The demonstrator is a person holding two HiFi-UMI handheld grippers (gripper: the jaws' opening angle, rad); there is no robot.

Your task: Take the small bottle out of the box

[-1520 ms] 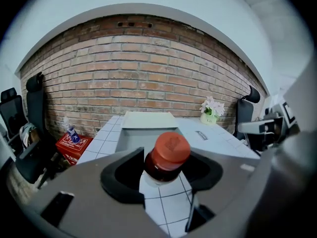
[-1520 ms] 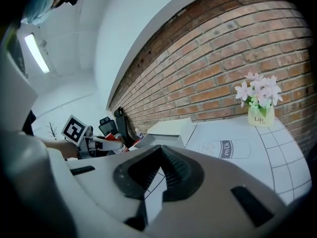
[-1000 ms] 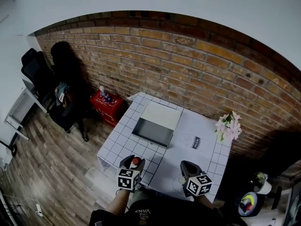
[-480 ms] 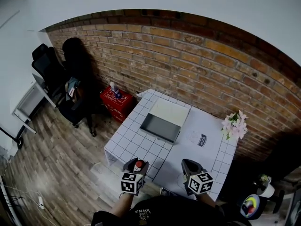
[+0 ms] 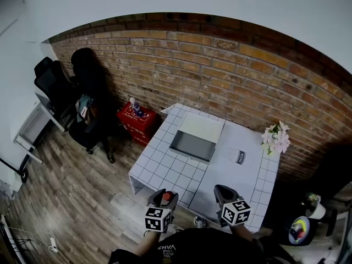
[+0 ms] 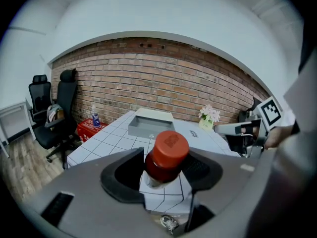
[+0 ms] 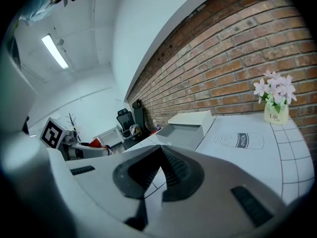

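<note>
Gripping one small bottle (image 6: 168, 148), left gripper (image 6: 165, 171); right gripper (image 7: 159, 155) apparently closed; one box (image 6: 144, 131).

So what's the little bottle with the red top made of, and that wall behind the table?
The small bottle could be clear plastic or glass, hard to tell which; its body seems see-through, dark higher up and paler at the bottom. Its red cap looks like plastic, smooth and dull with no shine. The wall is rough reddish brick, with pale mortar lines running between the blocks.
</note>
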